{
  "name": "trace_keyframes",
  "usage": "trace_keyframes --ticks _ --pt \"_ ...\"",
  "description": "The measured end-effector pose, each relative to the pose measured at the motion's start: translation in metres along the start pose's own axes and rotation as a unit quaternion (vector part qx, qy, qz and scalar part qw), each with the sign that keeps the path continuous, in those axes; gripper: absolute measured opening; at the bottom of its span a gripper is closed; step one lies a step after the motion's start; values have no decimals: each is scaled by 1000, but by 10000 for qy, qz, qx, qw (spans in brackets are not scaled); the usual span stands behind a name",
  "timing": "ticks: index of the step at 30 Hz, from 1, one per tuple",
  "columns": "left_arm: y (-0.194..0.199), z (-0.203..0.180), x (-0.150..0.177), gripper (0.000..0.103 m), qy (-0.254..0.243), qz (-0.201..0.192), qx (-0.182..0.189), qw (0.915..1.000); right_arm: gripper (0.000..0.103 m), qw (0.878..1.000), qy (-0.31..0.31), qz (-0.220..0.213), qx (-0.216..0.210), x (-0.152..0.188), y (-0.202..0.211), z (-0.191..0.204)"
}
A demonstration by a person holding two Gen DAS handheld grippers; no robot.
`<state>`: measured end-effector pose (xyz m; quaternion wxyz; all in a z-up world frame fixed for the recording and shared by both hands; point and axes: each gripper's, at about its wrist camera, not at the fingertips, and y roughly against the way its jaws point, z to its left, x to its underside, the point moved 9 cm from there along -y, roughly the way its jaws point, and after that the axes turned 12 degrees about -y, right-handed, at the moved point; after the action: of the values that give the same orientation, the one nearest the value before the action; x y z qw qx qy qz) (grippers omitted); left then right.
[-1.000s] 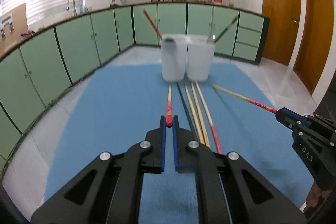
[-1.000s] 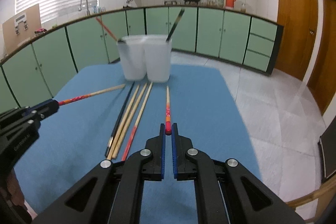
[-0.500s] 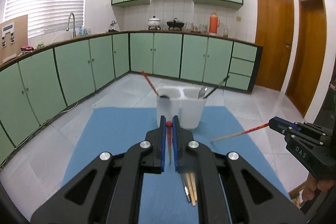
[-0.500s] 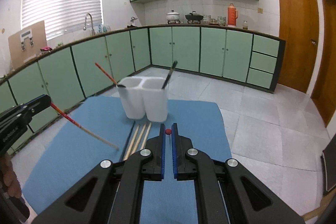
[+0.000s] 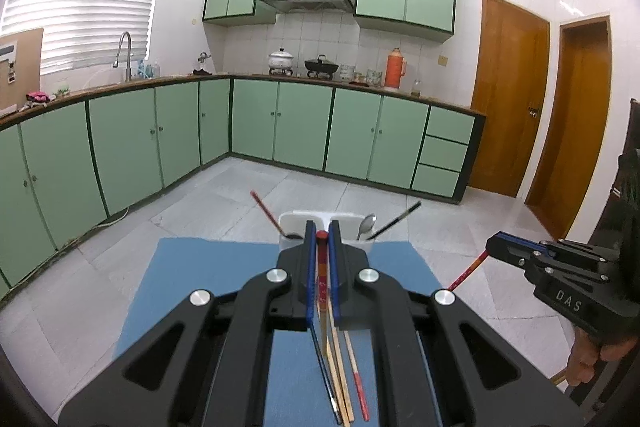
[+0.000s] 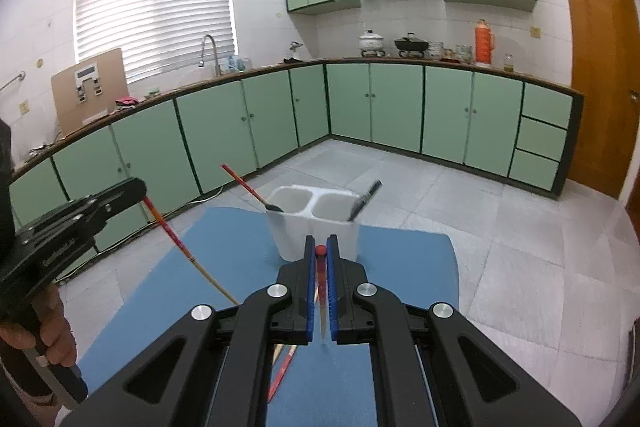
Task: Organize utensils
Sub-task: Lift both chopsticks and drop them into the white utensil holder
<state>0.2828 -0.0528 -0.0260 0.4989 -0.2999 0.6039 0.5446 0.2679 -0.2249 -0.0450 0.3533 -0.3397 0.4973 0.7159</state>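
Observation:
My left gripper (image 5: 321, 227) is shut on a red-ended chopstick (image 5: 321, 267) that hangs down from its fingers above the blue mat (image 5: 200, 275). My right gripper (image 6: 320, 241) is shut on a matching chopstick (image 6: 320, 269), also lifted off the mat. Each gripper shows in the other's view: the right one (image 5: 490, 247) at the right edge, the left one (image 6: 136, 187) at the left, its chopstick (image 6: 180, 247) slanting down. Ahead stands a white two-compartment holder (image 6: 292, 239) with a red chopstick, a spoon (image 5: 366, 225) and a black chopstick in it.
Several loose chopsticks (image 5: 344, 367) lie side by side on the mat below the left gripper. A person's hand (image 6: 48, 339) grips the left tool's handle. Green kitchen cabinets (image 5: 280, 123) and a tiled floor lie beyond the table.
Both grippers have risen with their chopsticks, which left the mat and now hang from the fingers. The holder and mat have dropped lower in both views.

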Motion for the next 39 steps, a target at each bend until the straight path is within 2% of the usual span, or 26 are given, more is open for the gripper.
trace_keyframes --ticks 6,14,19,22,26,31,39 --pt "1 7 -33 5 10 -321 -51 9995 5 9996 102 -155 -198 -33 1 13" --pt "-8 16 -89 5 66 -798 -126 9967 5 9969 220 -696 -294 -99 6 29" --pt "-28 16 -122 5 -4 -1110 -281 9934 5 9951 236 -940 -194 -136 -11 33" --pt "-52 16 -130 5 0 -1144 -318 9929 5 9951 238 -958 -76 -146 -32 30" --pt "-91 17 -123 5 18 -966 -367 9946 5 9964 143 -837 34 -141 -67 19" --pt "-138 14 -96 5 -61 -515 -348 9980 5 9984 -76 -553 35 -121 -105 2" --pt "-168 19 -59 6 -71 21 -276 9996 5 9995 -209 -206 86 -94 -133 -11"
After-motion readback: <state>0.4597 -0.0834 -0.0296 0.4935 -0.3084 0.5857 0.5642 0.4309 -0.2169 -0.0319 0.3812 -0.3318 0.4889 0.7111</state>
